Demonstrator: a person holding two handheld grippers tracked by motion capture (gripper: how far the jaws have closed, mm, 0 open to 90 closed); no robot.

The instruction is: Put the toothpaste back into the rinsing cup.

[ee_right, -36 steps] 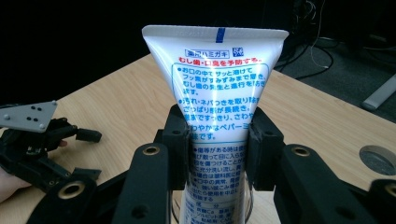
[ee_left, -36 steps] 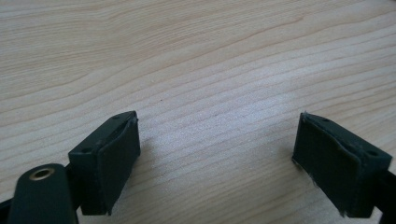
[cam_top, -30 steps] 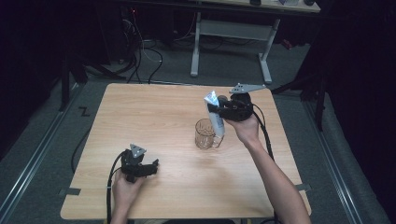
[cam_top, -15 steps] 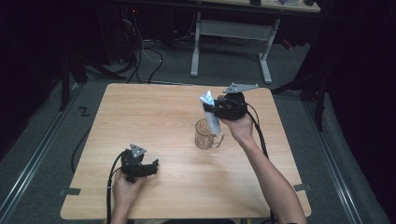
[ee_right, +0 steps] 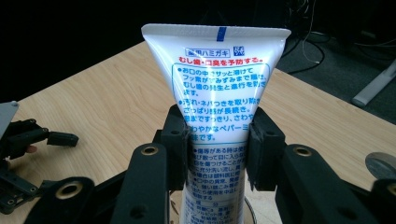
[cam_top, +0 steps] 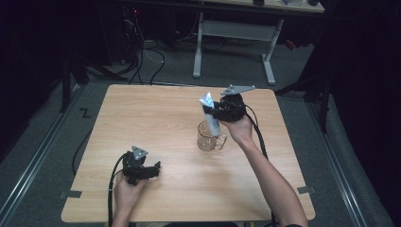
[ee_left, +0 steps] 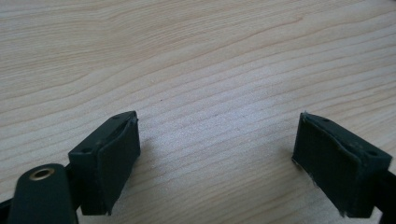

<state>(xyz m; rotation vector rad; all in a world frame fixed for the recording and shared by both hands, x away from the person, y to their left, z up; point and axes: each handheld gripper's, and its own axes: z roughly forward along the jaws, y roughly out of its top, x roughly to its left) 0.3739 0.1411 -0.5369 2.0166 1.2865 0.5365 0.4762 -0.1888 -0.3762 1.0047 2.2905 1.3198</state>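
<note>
A white toothpaste tube [cam_top: 209, 113] with blue and red print stands crimped end up, its lower end inside a clear glass mug [cam_top: 209, 137] at the table's middle. My right gripper [cam_top: 215, 111] is shut on the tube's middle, above the mug. In the right gripper view the tube [ee_right: 219, 107] rises between the two black jaws, and the mug's rim [ee_right: 250, 212] peeks out below. My left gripper [cam_top: 153, 169] rests low over the near left of the wooden table [cam_top: 142, 113], open and empty. The left gripper view shows its pads [ee_left: 109, 161] wide apart over bare wood.
A grey desk frame [cam_top: 234, 35] and cables lie on the floor beyond the table's far edge. Metal rails run along both sides of the table. The left gripper [ee_right: 28, 140] appears far off at the left of the right gripper view.
My right gripper has moved left and lowered the tube, so its lower end now sits in the mug. The left gripper has stayed in place.
</note>
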